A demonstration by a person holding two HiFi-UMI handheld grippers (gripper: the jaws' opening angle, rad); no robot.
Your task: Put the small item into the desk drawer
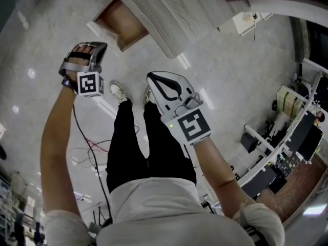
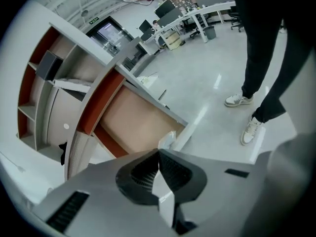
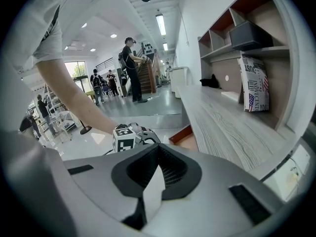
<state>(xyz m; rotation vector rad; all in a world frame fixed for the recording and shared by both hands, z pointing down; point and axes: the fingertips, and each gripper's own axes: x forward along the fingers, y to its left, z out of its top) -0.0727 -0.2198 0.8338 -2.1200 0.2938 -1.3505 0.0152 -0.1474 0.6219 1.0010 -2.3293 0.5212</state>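
The left hand-held gripper (image 2: 159, 152) and right hand-held gripper (image 3: 158, 146) are hanging pinched shut on nothing. Beyond, mid-frame, the drawer (image 2: 133, 122) is gaping open, apparently bare; the item is showing nowhere. Shutting it now risks leaving the item out.

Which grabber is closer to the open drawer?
Left. The left gripper hangs just beside the drawer, pointing at it; the right gripper is farther away, off to the right.
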